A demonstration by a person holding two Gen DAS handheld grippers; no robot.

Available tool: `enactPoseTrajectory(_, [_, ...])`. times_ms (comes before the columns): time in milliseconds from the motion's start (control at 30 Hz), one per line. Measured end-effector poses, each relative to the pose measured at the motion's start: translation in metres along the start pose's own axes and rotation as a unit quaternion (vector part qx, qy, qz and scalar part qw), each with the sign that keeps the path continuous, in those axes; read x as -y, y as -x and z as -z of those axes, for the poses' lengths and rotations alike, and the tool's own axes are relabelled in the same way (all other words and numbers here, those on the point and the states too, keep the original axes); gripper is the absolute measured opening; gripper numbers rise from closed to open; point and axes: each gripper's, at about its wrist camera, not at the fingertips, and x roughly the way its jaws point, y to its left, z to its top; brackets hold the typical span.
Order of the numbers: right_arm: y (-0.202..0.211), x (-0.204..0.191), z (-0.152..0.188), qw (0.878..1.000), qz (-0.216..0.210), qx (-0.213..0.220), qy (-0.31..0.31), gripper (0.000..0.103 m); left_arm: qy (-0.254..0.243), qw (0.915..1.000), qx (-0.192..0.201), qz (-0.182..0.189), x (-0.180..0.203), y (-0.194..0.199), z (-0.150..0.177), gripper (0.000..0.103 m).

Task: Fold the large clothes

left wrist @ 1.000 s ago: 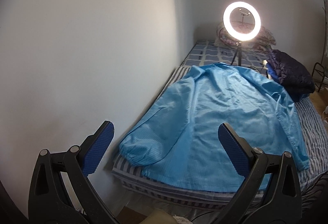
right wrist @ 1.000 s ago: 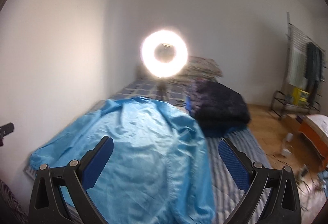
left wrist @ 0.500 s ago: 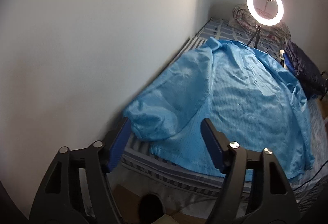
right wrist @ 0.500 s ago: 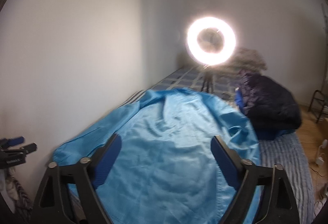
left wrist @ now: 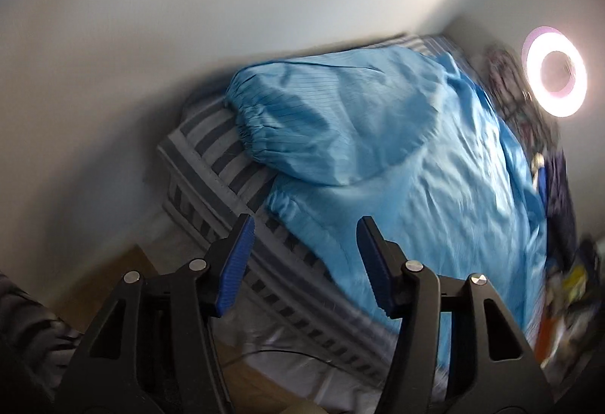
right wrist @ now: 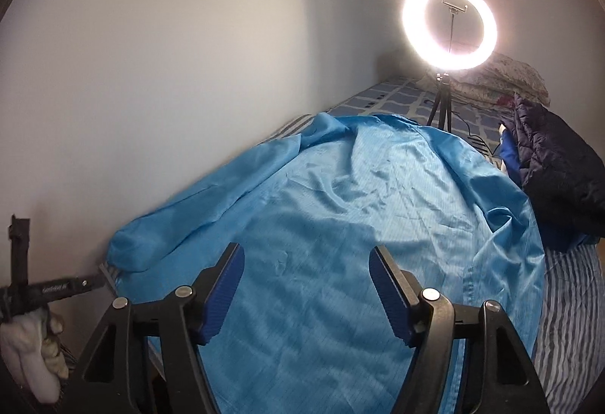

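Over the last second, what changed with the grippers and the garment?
Both grippers dropped toward the light blue striped jacket. Left gripper closed in on the bed's near corner, right gripper over the hem; jaws narrowed, still closing, nothing held. Jacket, ring light, dark quilted coat unmoved.

A bed (right wrist: 574, 304) with a grey striped cover stood along a plain white wall (right wrist: 159, 73). At the bed's far end a lit ring light (right wrist: 450, 24) rose on a small tripod, a patterned pillow (right wrist: 506, 77) behind it. A dark quilted jacket (right wrist: 556, 156) lay on the bed, near the tripod.
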Motion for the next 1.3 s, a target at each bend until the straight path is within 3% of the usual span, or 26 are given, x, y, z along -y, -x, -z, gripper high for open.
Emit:
enactPoseTrajectory(100, [0.01,0.001,-0.002,1.0,-0.002,0.015,-0.007,0.071,0.051,0.9986,0.003,0.009,-0.011,-0.013,-0.016,0.058])
enactPoseTrajectory(267, [0.016,-0.001,0.0,1.0,0.003,0.018,0.0,0.071,0.036,0.9989,0.013,-0.029,-0.008,-0.034,-0.037,0.059])
enactPoseTrajectory(433, [0.013,-0.004,0.004,1.0,0.004,0.005,0.011,0.071,0.043,0.998,0.016,-0.043,-0.011,-0.049,-0.048,0.059])
enactPoseTrajectory(467, [0.013,-0.004,0.005,1.0,0.004,0.003,0.011,0.071,0.031,0.998,0.02,-0.05,-0.007,-0.051,-0.05,0.056])
enactPoseTrajectory(567, [0.011,-0.004,0.006,1.0,0.004,-0.001,0.013,0.071,-0.01,0.9972,0.032,-0.067,0.004,-0.056,-0.05,0.006])
enactPoseTrajectory(900, [0.003,-0.003,0.004,1.0,0.007,-0.012,0.008,0.071,-0.067,0.9932,0.088,-0.035,0.019,-0.031,-0.049,0.003])
enactPoseTrajectory(1000, [-0.004,-0.001,-0.001,1.0,-0.001,-0.023,0.002,0.071,-0.129,0.9855,0.108,-0.023,0.045,-0.016,-0.045,0.003])
enactPoseTrajectory(1167, [-0.029,0.007,-0.025,0.996,-0.052,-0.064,-0.028,0.071,-0.269,0.9538,0.133,0.009,0.095,0.005,-0.025,0.003])
enactPoseTrajectory(1300, [-0.077,0.015,-0.06,0.99,-0.081,-0.1,-0.063,0.071,-0.337,0.9305,0.138,0.037,0.118,0.017,-0.004,0.002])
